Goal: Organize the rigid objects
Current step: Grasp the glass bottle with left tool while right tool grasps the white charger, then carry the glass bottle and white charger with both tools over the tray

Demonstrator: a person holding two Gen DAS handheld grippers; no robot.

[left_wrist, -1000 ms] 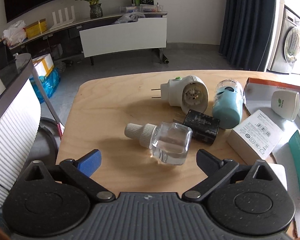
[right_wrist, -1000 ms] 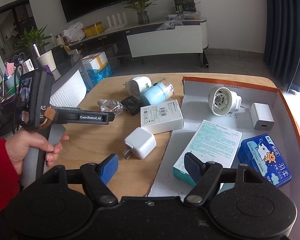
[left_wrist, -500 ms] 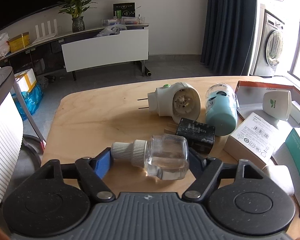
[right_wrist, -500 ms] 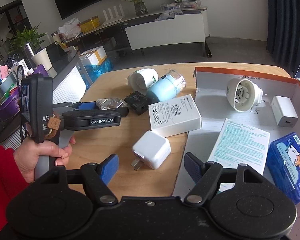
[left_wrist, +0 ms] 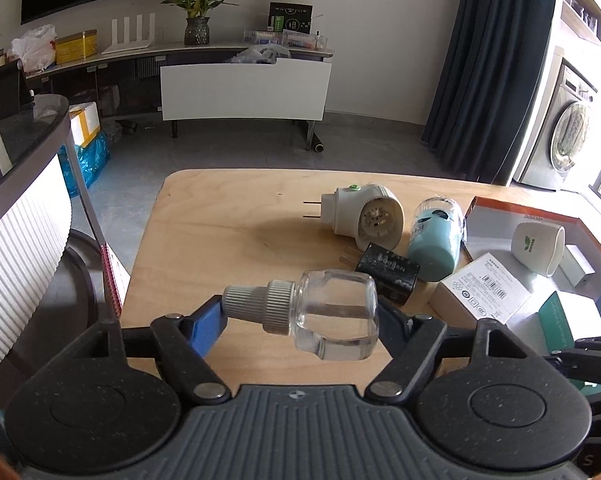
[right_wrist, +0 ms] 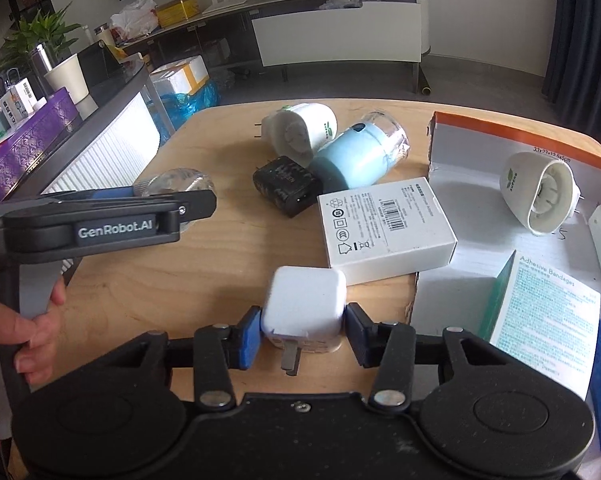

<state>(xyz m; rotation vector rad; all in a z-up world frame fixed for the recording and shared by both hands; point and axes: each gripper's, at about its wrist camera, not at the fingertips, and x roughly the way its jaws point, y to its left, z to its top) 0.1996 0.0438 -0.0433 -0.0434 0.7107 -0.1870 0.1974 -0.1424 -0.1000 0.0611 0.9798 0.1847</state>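
Left gripper [left_wrist: 300,320] pinches the glass bottle [left_wrist: 320,316], lifted clear of the table [left_wrist: 220,240]. Right gripper [right_wrist: 302,330], angled down near the table's front edge, has just closed its jaws, pads pressing the white charger [right_wrist: 304,308].

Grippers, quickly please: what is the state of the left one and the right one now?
Left gripper: closed on the clear glass bottle, lifted off the table.
Right gripper: jaws just closed, pads on the white charger cube.
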